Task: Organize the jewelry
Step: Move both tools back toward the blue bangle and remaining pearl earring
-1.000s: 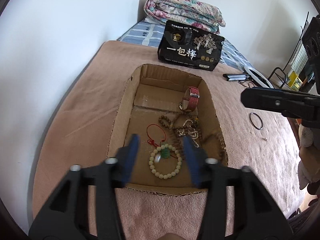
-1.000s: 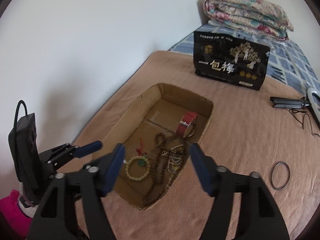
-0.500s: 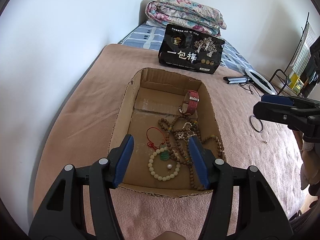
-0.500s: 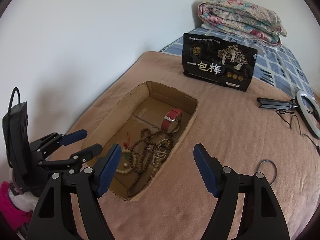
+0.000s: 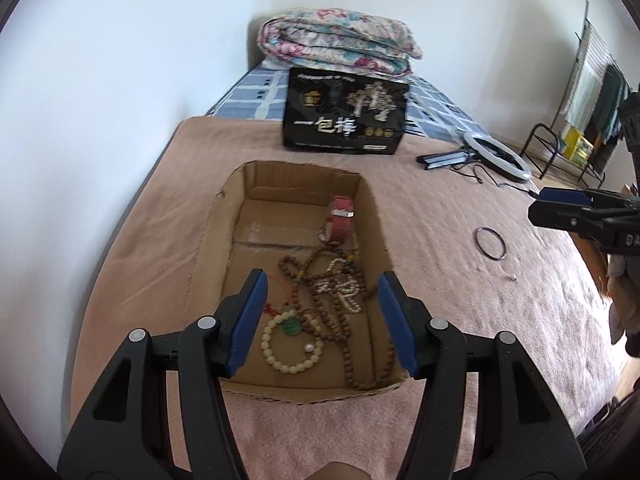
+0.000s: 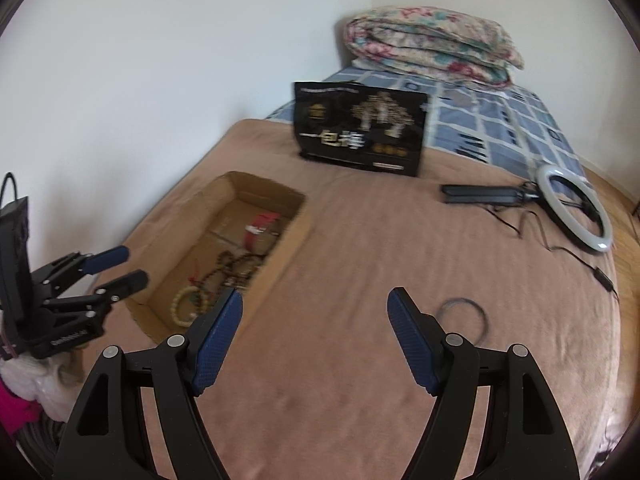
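While both tools gape empty, jaws having just widened, the left tool (image 5: pixel 320 320) hovers above the cardboard box (image 5: pixel 224 248) of beaded bracelets (image 5: pixel 290 340); the right tool (image 6: pixel 314 340) hangs over the bed's blanket (image 6: pixel 360 240), a thin bangle (image 6: pixel 464 316) lying just right.

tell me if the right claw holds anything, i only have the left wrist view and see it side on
Observer: No. The right claw is open, with only the pinkish-brown blanket showing between its blue pads.
Operator: where's the ring from there
Observer: The thin dark metal ring lies flat on the blanket just outside the right-hand pad, not in the gap.
Operator: and my left claw
Observer: The left claw hovers by the near corner of the open brown cardboard box. Its jaws have just been opening, with nothing between them.
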